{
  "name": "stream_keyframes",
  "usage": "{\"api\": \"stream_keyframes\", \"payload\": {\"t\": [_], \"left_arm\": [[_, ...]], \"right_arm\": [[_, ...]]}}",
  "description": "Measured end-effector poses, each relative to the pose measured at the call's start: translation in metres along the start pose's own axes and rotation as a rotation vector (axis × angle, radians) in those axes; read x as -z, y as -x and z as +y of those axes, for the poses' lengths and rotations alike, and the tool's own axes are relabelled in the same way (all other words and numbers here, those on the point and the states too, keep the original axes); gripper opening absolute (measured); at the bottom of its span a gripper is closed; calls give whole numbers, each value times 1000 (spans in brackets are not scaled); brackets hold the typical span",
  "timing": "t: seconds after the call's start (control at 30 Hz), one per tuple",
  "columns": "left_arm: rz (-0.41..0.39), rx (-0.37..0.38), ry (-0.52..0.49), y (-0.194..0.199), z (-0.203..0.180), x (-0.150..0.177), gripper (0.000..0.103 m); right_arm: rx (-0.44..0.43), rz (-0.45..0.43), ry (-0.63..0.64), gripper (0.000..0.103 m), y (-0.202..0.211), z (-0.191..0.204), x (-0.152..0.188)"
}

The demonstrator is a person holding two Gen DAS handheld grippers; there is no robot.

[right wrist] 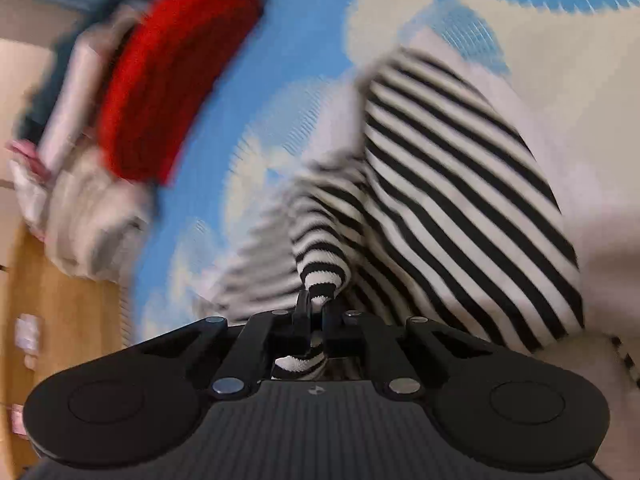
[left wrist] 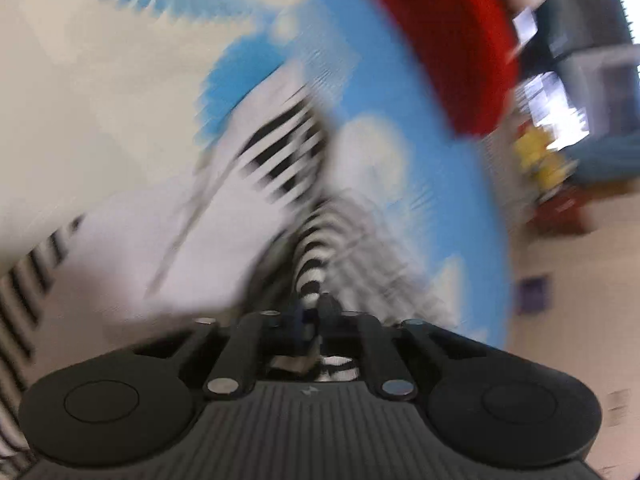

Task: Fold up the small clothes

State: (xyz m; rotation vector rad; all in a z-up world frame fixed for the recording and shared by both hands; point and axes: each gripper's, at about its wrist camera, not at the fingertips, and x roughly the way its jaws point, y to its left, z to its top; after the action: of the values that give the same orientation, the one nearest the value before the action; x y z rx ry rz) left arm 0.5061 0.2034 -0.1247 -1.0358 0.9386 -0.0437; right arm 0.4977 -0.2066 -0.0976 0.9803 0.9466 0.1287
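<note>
Left wrist view: mounted behind left gripper (left wrist: 314, 308), looking forward and downward along fingers, very close to striped garment (left wrist: 316, 256); heavy blur. Blue-and-cream cloth (left wrist: 400, 92) from 10 to 2 o'clock, red item (left wrist: 452, 40) at 1 o'clock.

Right wrist view: same mounting behind right gripper (right wrist: 316, 308), equally close. Red item (right wrist: 168, 80) at 10 o'clock.

Shared: striped garment (right wrist: 448, 184), blue-and-cream cloth (right wrist: 308, 40), red item.

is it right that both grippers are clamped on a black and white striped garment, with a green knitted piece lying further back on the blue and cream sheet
Not quite: the knitted piece further back is red, not green, as the right wrist view shows. The rest holds: the left gripper and the right gripper each have their jaws shut on the black and white striped garment, over the blue and cream sheet.
</note>
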Motion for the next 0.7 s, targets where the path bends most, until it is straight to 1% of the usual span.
{"api": "stream_keyframes", "payload": {"t": [0.03, 0.07, 0.1, 0.13, 0.17, 0.2, 0.23, 0.27, 0.3, 0.33, 0.37, 0.4, 0.43, 0.47, 0.5, 0.53, 0.57, 0.6, 0.63, 0.67, 0.7], "left_arm": [[-40, 70, -13, 9, -6, -1, 5], [-90, 132, -49, 21, -15, -3, 3], [-133, 152, -94, 30, -23, -4, 0], [-157, 137, -136, 36, -28, -4, 0], [-144, 90, -152, 34, -29, -3, 0], [-114, 43, -136, 30, -25, -3, 0], [-65, -21, -103, 21, -16, -2, 0], [-4, -104, -72, 12, -7, 0, 0], [28, -151, -53, 5, 0, 3, 1], [49, -169, -36, 0, 5, 6, 1], [67, -163, -22, -3, 6, 6, 5], [86, -141, -13, -5, 5, 6, 19], [95, -112, -9, -5, 2, 6, 31], [97, -88, -6, -6, -2, 5, 54], [98, -79, -7, -6, -4, 5, 63], [105, -85, -17, -8, -8, 6, 63], [122, -112, -35, -13, -10, 8, 63], [148, -157, -53, -21, -12, 13, 62], [173, -210, -62, -30, -9, 17, 62], [185, -236, -54, -33, -4, 19, 59], [199, -249, -41, -38, 0, 22, 51]], "right_arm": [[-57, -50, 18, 4, 12, 7, -4], [-94, -106, 55, 4, 25, 15, -8], [-128, -191, 112, 4, 43, 24, -11], [-139, -248, 151, 4, 53, 30, -16], [-140, -287, 172, 3, 62, 31, -17], [-123, -296, 162, 3, 67, 28, -20], [-72, -267, 141, 3, 65, 22, -22], [13, -213, 125, 3, 59, 15, -23], [133, -140, 95, 4, 48, 2, -21], [212, -86, 56, 6, 39, -11, -18], [284, -23, -6, 11, 30, -26, -15], [319, 15, -63, 12, 23, -36, -13], [322, 25, -97, 13, 21, -40, -11], [310, 18, -107, 17, 21, -39, -12], [293, 0, -87, 21, 21, -33, -13], [282, -21, -58, 36, 23, -26, -14], [273, -41, -28, 48, 25, -21, -14], [277, -53, 9, 51, 25, -15, -15], [291, -52, 29, 51, 29, -17, -15], [310, -43, 35, 51, 27, -17, -14], [328, -25, 25, 51, 23, -19, -15]]}}
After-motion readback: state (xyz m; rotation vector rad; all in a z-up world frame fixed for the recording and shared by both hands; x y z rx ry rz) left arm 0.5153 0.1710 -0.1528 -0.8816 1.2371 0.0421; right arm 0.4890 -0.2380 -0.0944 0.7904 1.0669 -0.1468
